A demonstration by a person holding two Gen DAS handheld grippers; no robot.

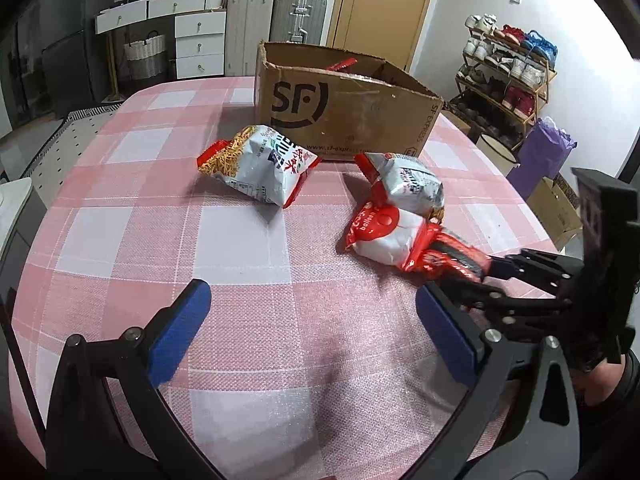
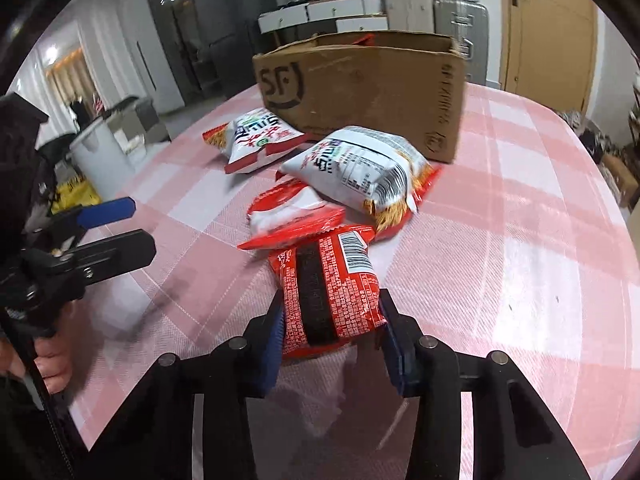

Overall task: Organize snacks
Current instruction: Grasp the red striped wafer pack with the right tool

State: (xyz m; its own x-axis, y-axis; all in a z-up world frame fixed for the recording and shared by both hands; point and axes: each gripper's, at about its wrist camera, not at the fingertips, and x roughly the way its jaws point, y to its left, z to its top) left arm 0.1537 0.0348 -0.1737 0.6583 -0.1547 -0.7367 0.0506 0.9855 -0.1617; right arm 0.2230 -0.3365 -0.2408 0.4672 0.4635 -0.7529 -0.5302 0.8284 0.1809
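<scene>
On the pink checked tablecloth [image 1: 248, 248], right hand-held gripper [image 2: 332, 334] clamps a red packet [image 2: 326, 292]; left hand-held gripper [image 1: 312, 320] gapes empty.

Left gripper [image 1: 312, 332]: black plastic two-finger frame, curved arms, flat blue rectangular pads [image 1: 180, 332], round silver screw heads at pivots. Right gripper [image 2: 332, 344]: same black frame, dark blue pads [image 2: 272, 344], three silver screws along each linkage. Black block with square printed marker on top. Hand [image 2: 52, 368] beneath left frame, black sleeve at wrist.
</scene>
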